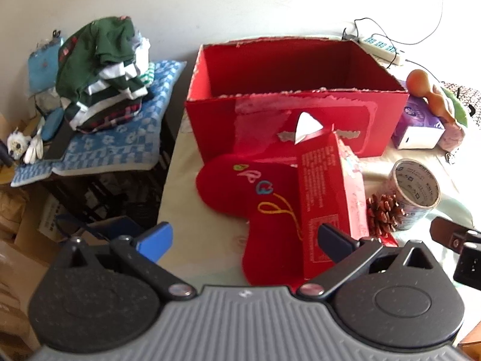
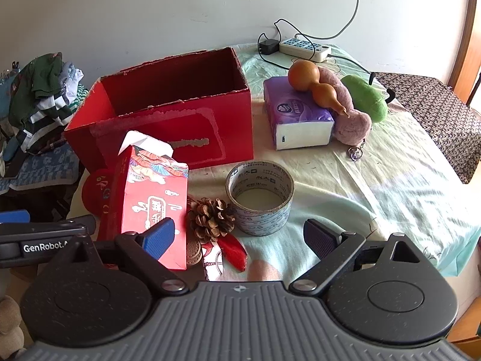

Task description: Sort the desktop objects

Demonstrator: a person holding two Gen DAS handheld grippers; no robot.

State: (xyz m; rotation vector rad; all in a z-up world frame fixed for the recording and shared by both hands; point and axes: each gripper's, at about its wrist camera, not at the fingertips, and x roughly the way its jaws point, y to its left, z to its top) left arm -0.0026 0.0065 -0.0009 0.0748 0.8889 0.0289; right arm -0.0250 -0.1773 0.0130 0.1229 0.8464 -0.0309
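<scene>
The open red cardboard box (image 2: 168,111) stands near the far edge of the surface (image 2: 375,192), and no contents show inside it. Loose in front of it lie the red printed carton (image 2: 150,198), red felt stocking (image 1: 255,198), brown pine cone (image 2: 210,216) and roll of printed tape (image 2: 260,198). The purple tissue pack (image 2: 297,120) carries a brown gourd (image 2: 312,84) beside the box. The left gripper (image 1: 245,237) and right gripper (image 2: 239,237) both hover with fingers spread, holding nothing. Most sorting looks outstanding.

The desk carries one open red box (image 2: 168,105), one red carton (image 2: 150,198), one tape roll (image 2: 260,198), one pine cone (image 2: 210,215), one tissue pack (image 2: 300,120), one gourd (image 2: 315,85).
</scene>
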